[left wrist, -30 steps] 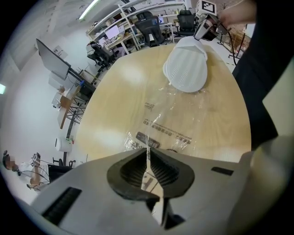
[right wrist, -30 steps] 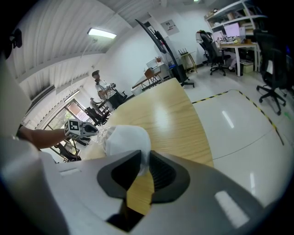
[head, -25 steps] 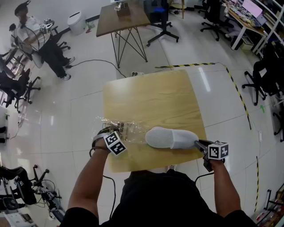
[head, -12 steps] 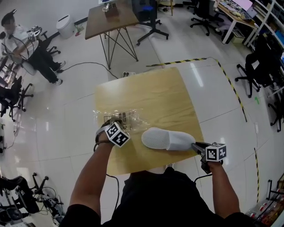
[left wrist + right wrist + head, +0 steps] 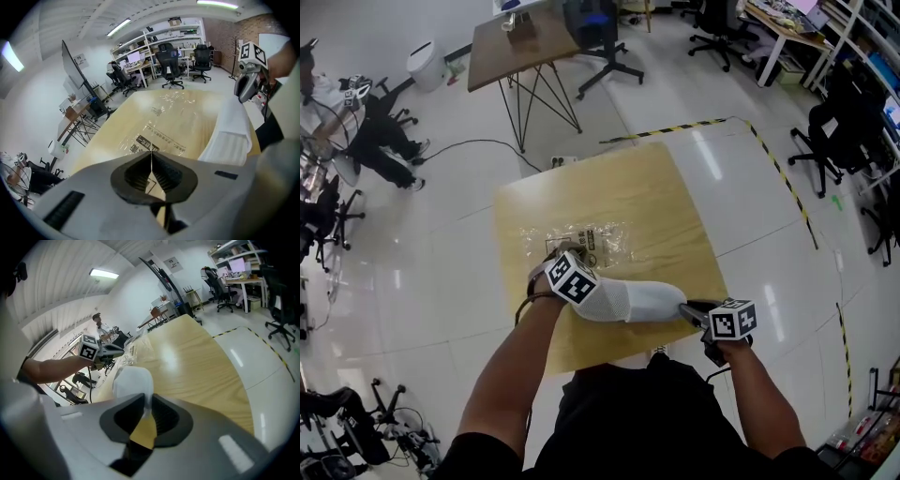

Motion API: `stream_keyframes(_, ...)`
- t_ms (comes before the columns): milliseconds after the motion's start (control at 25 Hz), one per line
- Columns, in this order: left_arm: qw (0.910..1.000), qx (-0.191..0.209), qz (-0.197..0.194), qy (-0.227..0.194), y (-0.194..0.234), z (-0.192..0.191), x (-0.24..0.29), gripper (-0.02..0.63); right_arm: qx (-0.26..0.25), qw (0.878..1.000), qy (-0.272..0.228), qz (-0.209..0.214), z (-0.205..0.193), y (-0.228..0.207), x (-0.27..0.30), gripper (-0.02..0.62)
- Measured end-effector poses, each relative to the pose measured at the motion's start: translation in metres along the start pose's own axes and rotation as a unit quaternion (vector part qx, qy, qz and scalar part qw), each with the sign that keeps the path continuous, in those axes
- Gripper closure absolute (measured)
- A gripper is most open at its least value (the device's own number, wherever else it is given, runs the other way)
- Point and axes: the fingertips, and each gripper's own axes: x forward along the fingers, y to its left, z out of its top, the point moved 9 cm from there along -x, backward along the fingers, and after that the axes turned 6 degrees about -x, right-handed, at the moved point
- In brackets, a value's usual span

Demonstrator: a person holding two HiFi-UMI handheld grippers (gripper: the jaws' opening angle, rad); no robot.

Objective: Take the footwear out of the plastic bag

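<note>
Since the slipper (image 5: 637,302) lies on the surface (image 5: 647,187) outside the flat bag (image 5: 581,239), removal is judged done; its heel is gripped by the closing right tongs (image 5: 146,405), while the left tongs (image 5: 151,154) are clenched on nothing.

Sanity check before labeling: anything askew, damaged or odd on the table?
Nothing stands out. The white slipper lies outside the clear plastic bag, which sits flat and wrinkled on the wooden table. The right gripper is closing its jaws on the slipper's heel edge.
</note>
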Motion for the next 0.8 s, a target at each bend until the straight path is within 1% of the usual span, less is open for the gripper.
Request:
stream_keyframes(160,0.9995,-0.030,-0.011,-0.006,-0.004,0.007,0.005,0.592,-0.001,1.000,0.008,0.011,0.002,0.018,0.020,0.540)
stream_keyframes(240,0.9980,-0.054,-0.028,-0.015,-0.009,0.014,0.006,0.589,0.002,1.000,0.011,0.019,0.004,0.025,0.029,0.540)
stream_keyframes(320,0.9966,-0.066,-0.041,-0.028,-0.010,0.023,0.009,0.578,0.010,1.000,0.011,0.027,0.008,0.028,0.039,0.540)
stream_keyframes(400,0.9955,-0.064,-0.057,-0.040,-0.014,0.026,0.010,0.546,0.016,0.999,0.012,0.028,0.008,0.031,0.047,0.538)
stream_keyframes(480,0.9944,-0.058,-0.069,-0.056,-0.016,0.025,0.008,0.488,0.014,1.000,0.010,0.021,0.006,0.035,0.050,0.533)
stream_keyframes(520,0.9936,-0.057,-0.070,-0.068,-0.016,0.024,0.004,0.471,0.009,1.000,0.009,0.013,0.005,0.036,0.050,0.522)
stream_keyframes(560,0.9924,-0.059,-0.069,-0.083,-0.014,0.023,-0.001,0.463,0.003,1.000,0.008,0.003,0.005,0.036,0.048,0.488)
stream_keyframes(600,0.9907,-0.064,-0.068,-0.099,-0.011,0.022,-0.007,0.463,-0.004,1.000,0.009,-0.010,0.004,0.037,0.045,0.443)
stream_keyframes(640,0.9889,-0.070,-0.067,-0.113,-0.008,0.021,-0.014,0.463,-0.010,1.000,0.009,-0.023,0.003,0.037,0.041,0.422)
stream_keyframes(720,0.9856,-0.088,-0.071,-0.126,-0.001,0.013,-0.028,0.473,-0.008,0.999,0.004,-0.044,0.001,0.036,0.032,0.422)
stream_keyframes(760,0.9833,-0.102,-0.077,-0.129,0.002,0.006,-0.035,0.504,0.003,0.999,-0.001,-0.049,-0.002,0.037,0.027,0.423)
stream_keyframes(800,0.9797,-0.122,-0.086,-0.135,0.003,-0.003,-0.042,0.528,0.018,0.998,-0.009,-0.052,-0.006,0.039,0.021,0.437)
